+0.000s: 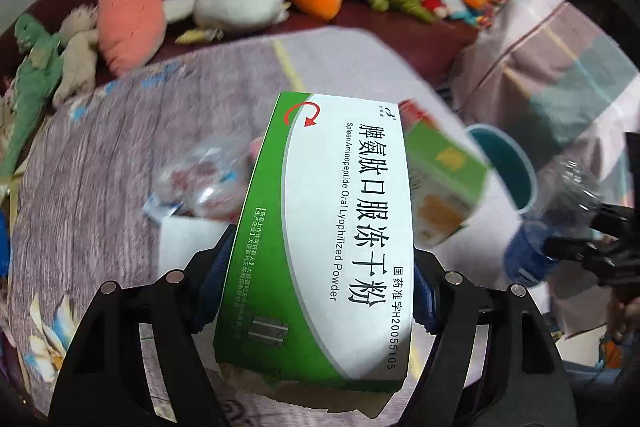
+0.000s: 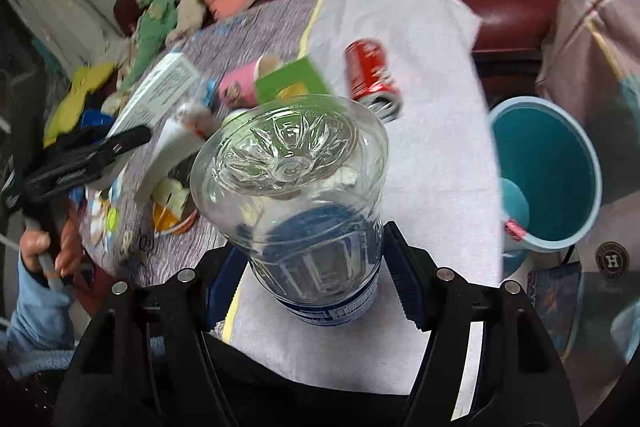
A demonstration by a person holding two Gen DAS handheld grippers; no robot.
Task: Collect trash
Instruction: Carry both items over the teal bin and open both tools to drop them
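My left gripper (image 1: 320, 267) is shut on a green and white medicine box (image 1: 336, 227), held above the cloth-covered table (image 1: 100, 187). My right gripper (image 2: 312, 259) is shut on a clear plastic bottle (image 2: 296, 179) with a blue label, its base pointing forward. The bottle also shows in the left wrist view (image 1: 552, 223). A teal bin (image 2: 548, 171) stands off the table's right edge; it also shows in the left wrist view (image 1: 508, 167). A red soda can (image 2: 370, 75), a green carton (image 2: 294, 81) and a crumpled clear bag (image 1: 200, 179) lie on the table.
Plush toys (image 1: 132, 3) line a dark red sofa (image 1: 360, 15) behind the table. A pink toy (image 2: 240, 87) and printed wrappers (image 2: 172, 199) lie at the table's left. A draped pink cloth (image 1: 560, 67) stands at the right.
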